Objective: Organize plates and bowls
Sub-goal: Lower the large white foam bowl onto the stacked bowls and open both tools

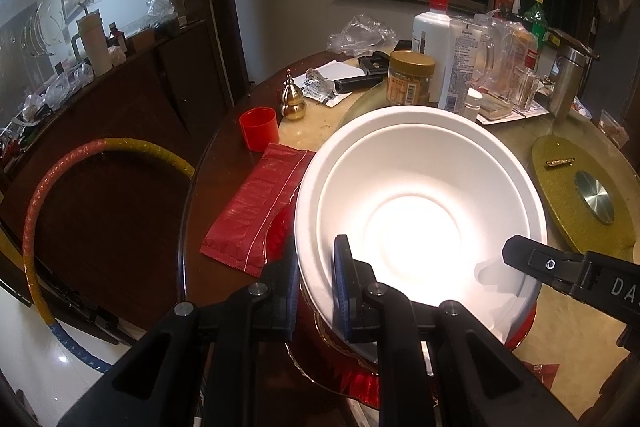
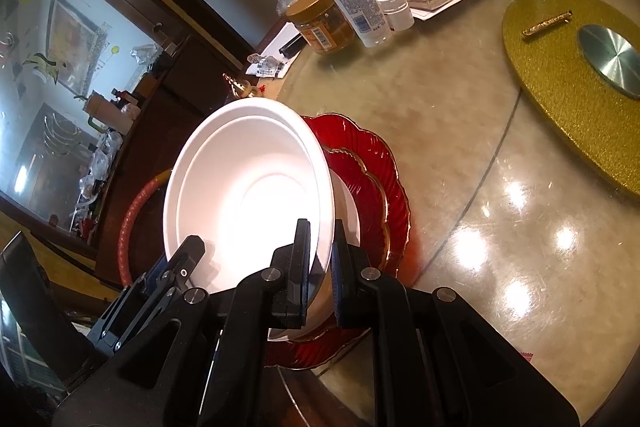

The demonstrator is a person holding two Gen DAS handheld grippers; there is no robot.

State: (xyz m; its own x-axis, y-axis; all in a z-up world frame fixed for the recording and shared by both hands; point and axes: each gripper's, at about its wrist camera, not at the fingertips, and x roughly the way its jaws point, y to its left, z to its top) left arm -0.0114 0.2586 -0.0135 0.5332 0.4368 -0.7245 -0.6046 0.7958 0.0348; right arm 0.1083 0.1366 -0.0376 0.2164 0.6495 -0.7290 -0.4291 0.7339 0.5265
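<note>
Bowl (image 1: 420,211) first: the white bowl sits tilted over a stack of red plates (image 2: 372,163) near the edge of the round table (image 2: 460,131). Both tongs pinch its rim. The left gripper (image 1: 316,283) is clamped on the rim at one side, one finger inside the bowl and one outside. The right gripper (image 2: 320,259) is clamped on the rim at the other side the same way. The open top of the bowl faces up and toward the cameras, so it leans and does not sit flat. A bowl is round, so it has no long side; its middle line tips away from straight up. I think the job is partly done: the red plates are already piled, a smaller one on a bigger one, and the bowl is over them. A second white rim seems to show under the bowl, but I cannot tell for sure. What is left, I think, is to set the bowl down flat and let go.
</note>
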